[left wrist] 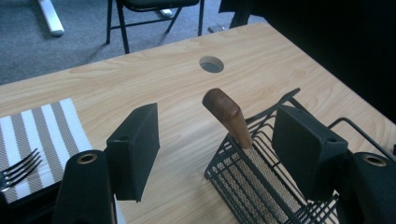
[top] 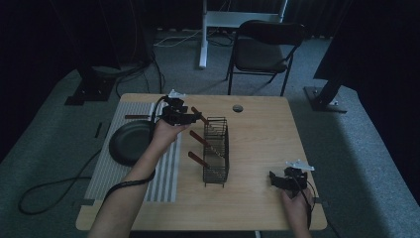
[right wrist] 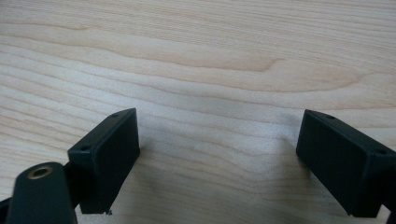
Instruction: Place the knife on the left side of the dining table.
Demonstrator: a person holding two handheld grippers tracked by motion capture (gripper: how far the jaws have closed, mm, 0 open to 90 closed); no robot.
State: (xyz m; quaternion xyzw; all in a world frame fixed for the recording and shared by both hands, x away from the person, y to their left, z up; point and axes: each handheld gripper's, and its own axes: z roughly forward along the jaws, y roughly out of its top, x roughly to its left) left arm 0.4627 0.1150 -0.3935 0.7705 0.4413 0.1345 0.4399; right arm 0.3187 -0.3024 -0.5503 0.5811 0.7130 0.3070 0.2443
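- A wire basket (top: 216, 151) stands near the middle of the table (top: 257, 148).
- Three utensil handles (top: 200, 115) stick out of the basket toward its left.
- A striped mat (top: 166, 173) lies left of the basket.
- A pan (top: 130, 143) sits on the mat.
- A fork (left wrist: 18, 167) lies on the mat too.
- A hole (top: 237, 108) in the table lies behind the basket.
- A chair (top: 265, 47) stands on the floor behind the table.
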